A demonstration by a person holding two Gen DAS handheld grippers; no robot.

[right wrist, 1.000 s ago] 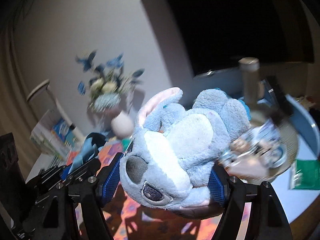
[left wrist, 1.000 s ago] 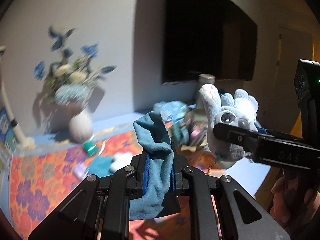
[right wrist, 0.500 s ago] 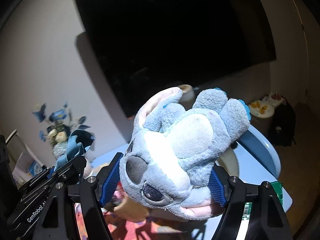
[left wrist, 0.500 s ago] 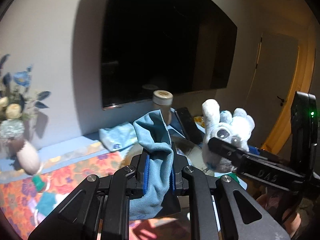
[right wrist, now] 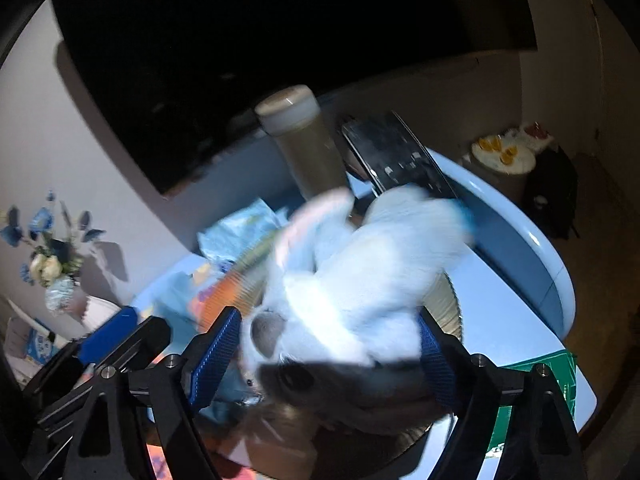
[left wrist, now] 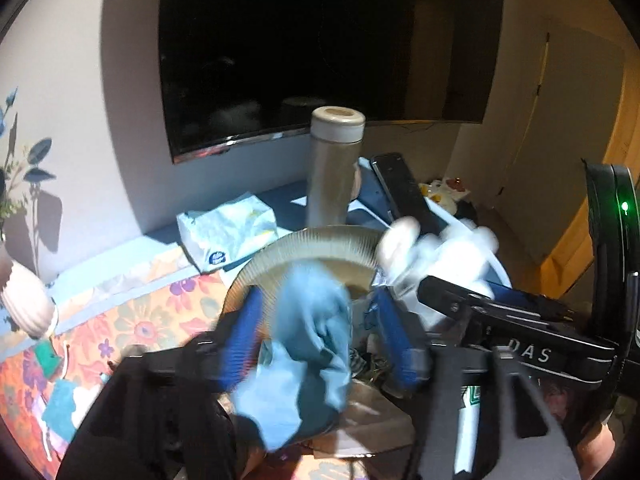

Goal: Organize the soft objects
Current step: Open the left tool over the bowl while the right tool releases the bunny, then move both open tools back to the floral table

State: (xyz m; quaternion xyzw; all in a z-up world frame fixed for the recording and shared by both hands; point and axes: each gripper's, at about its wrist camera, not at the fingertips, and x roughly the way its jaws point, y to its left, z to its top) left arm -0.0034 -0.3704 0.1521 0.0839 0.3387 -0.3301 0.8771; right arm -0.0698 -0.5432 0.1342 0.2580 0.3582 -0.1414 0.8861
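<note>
Blue cloth (left wrist: 308,328): hangs crumpled and blurred between the blue pads of the left gripper (left wrist: 320,340), over the near rim of a round fluted basket (left wrist: 320,236). Pads stand wide apart, well clear of the cloth on either side; cannot tell whether anything else holds it up.

Plush toy (right wrist: 360,280): pale blue-white with a pink-lined ear, blurred, clamped between the blue pads of the right gripper (right wrist: 326,360), over the same basket. Fills the whole gap between the pads.

Edges and room: basket rim open at the top, with both grippers crowded side by side above it. Just behind the basket, a tall flask (left wrist: 336,168) with a pale cap, upright. Beside the flask on its right, a black remote (left wrist: 404,188), propped at a slant. Left of the basket, a crumpled tissue pack (left wrist: 228,232) near the wall. Further left, a flowered mat (left wrist: 140,320) and a white ribbed vase (left wrist: 24,308). Rounded tabletop (right wrist: 552,264) edge close on the right, floor beyond it. Green packet (right wrist: 536,372) near that edge. Dark screen (left wrist: 320,40) on the wall above.

Writing: "DAS" in pale letters along the side of the right gripper, seen from the left wrist. Round blue mark on the tissue pack, too small to read. Print on the green packet, unreadable.
</note>
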